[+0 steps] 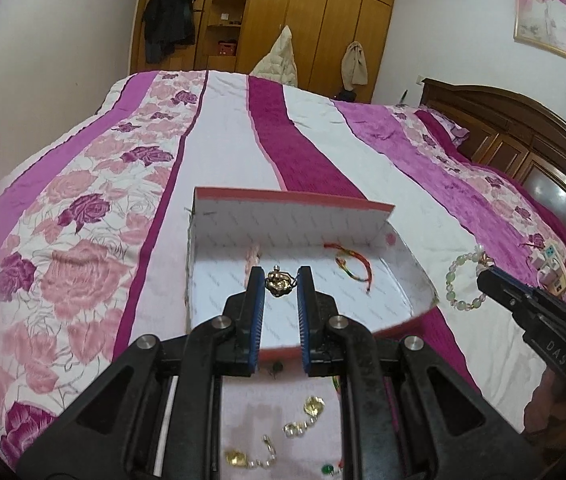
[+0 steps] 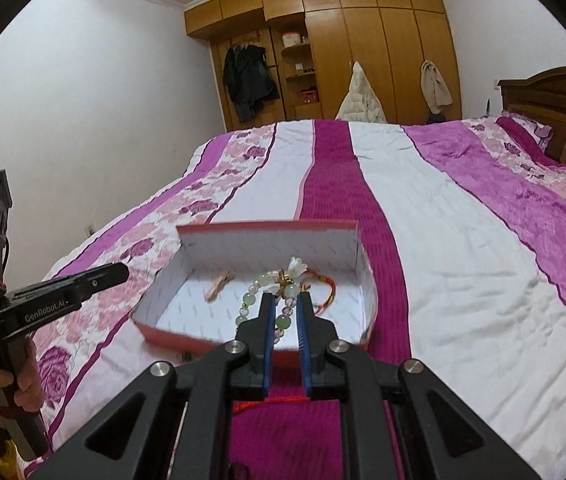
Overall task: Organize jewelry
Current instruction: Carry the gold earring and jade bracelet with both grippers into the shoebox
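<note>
Over the open box [image 1: 411, 280], your left gripper [image 1: 280, 276] pinches a small gold ornament [image 1: 280, 285], knobbly and metallic, between its blue ribbed pads. Your right gripper [image 2: 284, 300] is clenched on a bracelet [image 2: 257, 296] of round, pale green, glassy beads with a white flower charm; the loop hangs from the fingertips, above the box's near right part in the right wrist view and beside its right wall in the left wrist view. Inside the box, whose red cardboard walls are lined with white patterned paper, lie a red, green and yellow braided cord bracelet [image 1: 353, 266] at the right and a small pinkish, blurred piece [image 2: 219, 285] at the far left. Near you, loose gold and silver trinkets [image 1: 303, 420] and a green bead [image 1: 326, 469] rest on a pale pink cloth [image 1: 243, 420]. The box stands on a quilted bedspread [image 1: 227, 152], striped white, magenta and rose-printed. Beyond are a carved dark headboard [image 1: 515, 136] at the right, a wooden wardrobe [image 2: 383, 40] hung with coats, and a framed portrait [image 1: 546, 20].
</note>
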Action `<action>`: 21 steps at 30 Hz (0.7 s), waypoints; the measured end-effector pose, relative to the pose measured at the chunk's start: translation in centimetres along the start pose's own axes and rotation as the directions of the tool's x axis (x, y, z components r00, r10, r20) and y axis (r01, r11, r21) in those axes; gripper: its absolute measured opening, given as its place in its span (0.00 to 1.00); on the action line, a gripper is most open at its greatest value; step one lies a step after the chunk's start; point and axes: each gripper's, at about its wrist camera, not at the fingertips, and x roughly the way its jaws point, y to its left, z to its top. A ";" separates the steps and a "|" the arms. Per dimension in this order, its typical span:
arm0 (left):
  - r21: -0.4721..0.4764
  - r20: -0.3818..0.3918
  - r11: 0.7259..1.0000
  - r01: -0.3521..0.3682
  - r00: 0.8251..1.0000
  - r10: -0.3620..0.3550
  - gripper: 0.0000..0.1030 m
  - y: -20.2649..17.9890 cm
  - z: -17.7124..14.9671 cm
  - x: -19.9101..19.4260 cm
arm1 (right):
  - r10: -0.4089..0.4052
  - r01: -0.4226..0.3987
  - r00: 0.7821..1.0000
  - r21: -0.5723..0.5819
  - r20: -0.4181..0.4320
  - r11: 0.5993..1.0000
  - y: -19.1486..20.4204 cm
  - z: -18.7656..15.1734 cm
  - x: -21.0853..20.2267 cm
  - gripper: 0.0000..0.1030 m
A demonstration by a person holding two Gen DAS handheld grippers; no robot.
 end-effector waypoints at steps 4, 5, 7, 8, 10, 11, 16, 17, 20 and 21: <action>0.001 0.007 1.000 -0.006 1.000 0.006 0.07 0.0 0.8 1.1 | -0.008 0.008 1.000 0.004 0.009 1.000 -0.5 1.1 1.3 0.12; 0.001 0.010 1.000 -0.010 1.000 0.009 0.07 0.1 0.9 1.4 | -0.011 0.011 1.000 0.006 0.011 1.000 -0.6 1.3 1.6 0.12; 0.001 0.015 1.000 -0.014 1.000 0.014 0.07 0.2 1.2 2.0 | -0.015 0.015 1.000 0.010 0.011 1.000 -0.8 1.7 2.3 0.12; -0.002 0.015 1.000 -0.016 1.000 0.016 0.07 0.3 1.4 2.4 | -0.017 0.017 1.000 0.011 0.010 1.000 -0.9 1.9 2.9 0.12; -0.007 0.012 1.000 -0.017 1.000 0.017 0.07 0.5 1.6 3.1 | -0.024 0.024 1.000 0.006 0.006 1.000 -1.0 2.1 3.7 0.12; -0.010 0.009 1.000 -0.020 1.000 0.020 0.07 0.6 1.6 3.6 | -0.027 0.027 1.000 0.002 0.003 1.000 -1.1 2.2 4.1 0.12; -0.009 -0.020 0.999 -0.042 0.999 0.042 0.07 0.9 1.1 5.5 | -0.050 0.050 0.998 0.000 -0.026 0.999 -1.6 2.2 6.9 0.12; -0.009 -0.027 0.999 -0.045 0.999 0.045 0.07 1.0 0.9 5.9 | -0.053 0.053 0.998 0.005 -0.036 0.999 -1.8 2.1 7.5 0.12; -0.003 -0.060 0.998 -0.062 0.996 0.062 0.07 1.2 0.4 7.3 | -0.067 0.068 0.996 0.011 -0.061 0.998 -2.3 1.7 9.0 0.12; -0.001 -0.073 0.998 -0.068 0.995 0.068 0.07 1.2 0.2 7.7 | -0.071 0.072 0.995 0.013 -0.070 0.997 -2.5 1.5 9.4 0.12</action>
